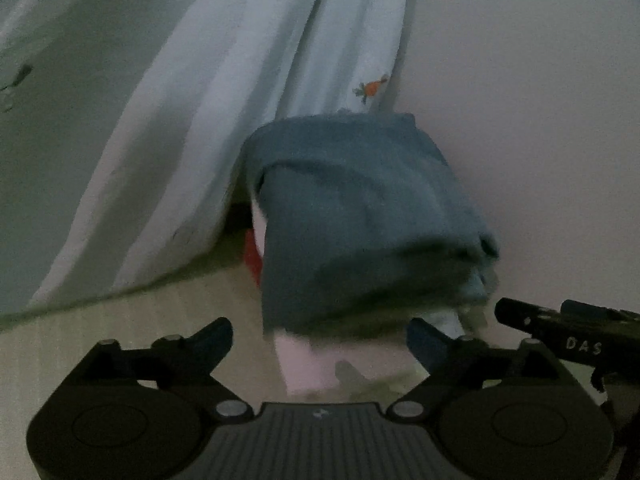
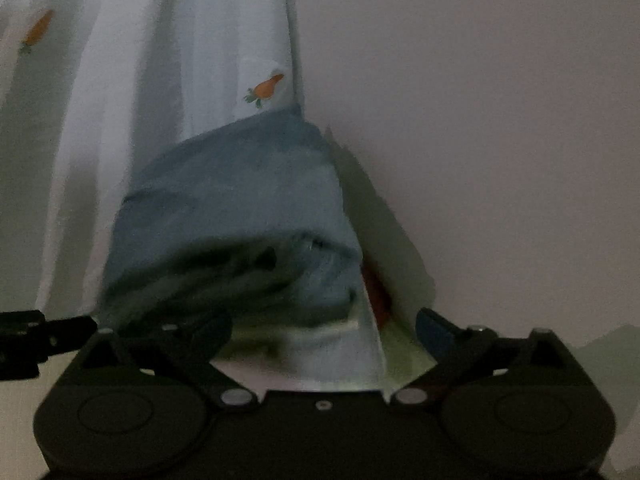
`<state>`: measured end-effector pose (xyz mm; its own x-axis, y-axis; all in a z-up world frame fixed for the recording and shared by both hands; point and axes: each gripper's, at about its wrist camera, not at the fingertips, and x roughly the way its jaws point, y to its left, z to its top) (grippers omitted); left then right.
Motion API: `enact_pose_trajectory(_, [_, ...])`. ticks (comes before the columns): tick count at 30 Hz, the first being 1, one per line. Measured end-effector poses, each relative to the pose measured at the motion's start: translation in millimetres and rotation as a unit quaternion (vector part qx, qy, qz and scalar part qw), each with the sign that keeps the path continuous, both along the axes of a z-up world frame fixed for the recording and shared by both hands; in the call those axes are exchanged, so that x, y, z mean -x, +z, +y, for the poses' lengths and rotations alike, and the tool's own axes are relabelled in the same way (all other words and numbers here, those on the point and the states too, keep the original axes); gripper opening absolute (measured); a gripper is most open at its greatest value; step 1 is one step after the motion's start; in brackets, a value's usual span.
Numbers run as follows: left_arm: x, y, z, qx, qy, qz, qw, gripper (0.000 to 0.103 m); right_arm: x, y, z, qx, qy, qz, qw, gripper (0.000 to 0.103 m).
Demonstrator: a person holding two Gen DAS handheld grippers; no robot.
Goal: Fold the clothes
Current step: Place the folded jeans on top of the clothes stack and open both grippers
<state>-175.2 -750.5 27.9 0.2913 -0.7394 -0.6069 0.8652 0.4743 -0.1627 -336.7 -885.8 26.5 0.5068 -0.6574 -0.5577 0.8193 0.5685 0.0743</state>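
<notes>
A plain pale wall [image 1: 520, 100] fills the background, and a white curtain [image 1: 248, 80] with small orange carrot prints hangs down beside it. Below lies a pale wood-grain surface [image 1: 100, 332].

A folded blue garment [image 1: 360, 220] sits on the surface in front of the curtain's lower end, right ahead of both grippers. From the left wrist view its top face is smooth and the near edge is blurred. From the right wrist view the near side shows stacked, rumpled layers. White cloth [image 2: 328, 352] lies under the garment's near edge, and something red [image 2: 378, 292] shows beside the garment; what it is cannot be told.

The left gripper [image 1: 320, 334] has its fingers wide apart, with nothing between them; the garment's near edge hangs just above the gap. The right gripper [image 2: 324, 328] is spread just as wide, its left finger tucked under the garment's rumpled edge, whether touching cannot be told. Each gripper shows at the edge of the other's view, so they stand side by side.
</notes>
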Motion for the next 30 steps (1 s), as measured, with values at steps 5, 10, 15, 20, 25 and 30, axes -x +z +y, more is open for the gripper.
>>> enact_pose_trajectory(5, [37.3, -9.1, 45.7, -0.016, 0.005, 0.001, 0.9999, 0.101, 38.6, -2.0, 49.3, -0.010, 0.021, -0.005, 1.000, 0.102])
enact_pose_trajectory(10, [69.7, -24.4, 87.4, -0.018, 0.026, 0.017, 0.9994, 0.103, 69.5, -12.1, 92.4, -0.004, 0.034, 0.013, 0.999, 0.103])
enact_pose_trajectory(15, [91.1, -39.1, 112.2, -0.027, 0.030, 0.030, 0.9987, 0.103, 98.7, -31.4, 123.1, -0.007, 0.048, 0.038, 0.998, 0.103])
enact_pose_trajectory(20, [107.1, -39.8, 124.1, -0.044, 0.027, 0.010, 0.9986, 0.103, 115.8, -42.6, 129.8, -0.037, 0.048, 0.037, 0.997, 0.103])
enact_pose_trajectory(25, [114.6, -37.1, 131.5, -0.045, 0.021, -0.004, 0.9987, 0.103, 119.6, -40.8, 135.1, -0.035, 0.051, 0.031, 0.998, 0.103])
enact_pose_trajectory(30, [116.3, -33.4, 136.5, -0.040, 0.019, -0.008, 0.9990, 0.103, 120.2, -42.1, 138.7, -0.039, 0.054, 0.027, 0.997, 0.103])
